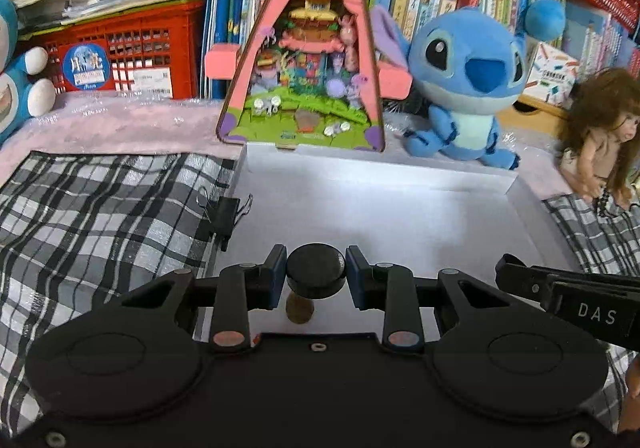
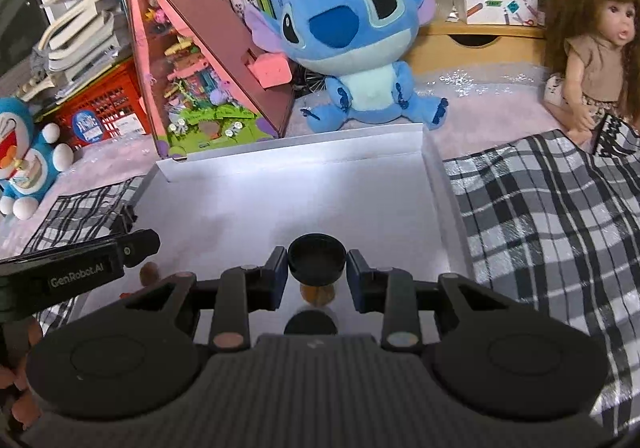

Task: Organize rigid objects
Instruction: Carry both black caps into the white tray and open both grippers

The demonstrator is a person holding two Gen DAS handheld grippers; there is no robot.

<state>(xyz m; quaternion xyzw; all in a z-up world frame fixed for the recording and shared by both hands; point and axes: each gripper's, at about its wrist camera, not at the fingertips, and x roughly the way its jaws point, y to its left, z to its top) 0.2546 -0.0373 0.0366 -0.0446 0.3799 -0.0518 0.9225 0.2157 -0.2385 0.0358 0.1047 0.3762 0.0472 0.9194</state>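
In the left wrist view my left gripper (image 1: 316, 272) is shut on a black round cap (image 1: 315, 270) with a brown cork-like stem (image 1: 299, 310) under it, held low over the white shallow box (image 1: 400, 216). In the right wrist view my right gripper (image 2: 317, 268) is shut on a black round lid (image 2: 317, 257) atop a small jar with amber contents (image 2: 318, 293), over the same white box (image 2: 248, 208). The other gripper shows at each view's edge: the right one (image 1: 568, 296), the left one (image 2: 80, 264).
A pink triangular toy house (image 1: 304, 48), a blue Stitch plush (image 1: 468, 88) and a doll (image 1: 604, 136) stand behind the box. Black-and-white plaid cloth (image 1: 100, 216) lies on both sides. A binder clip (image 1: 226, 214) grips the box's left wall. Books and a red crate (image 1: 132, 52) fill the back.
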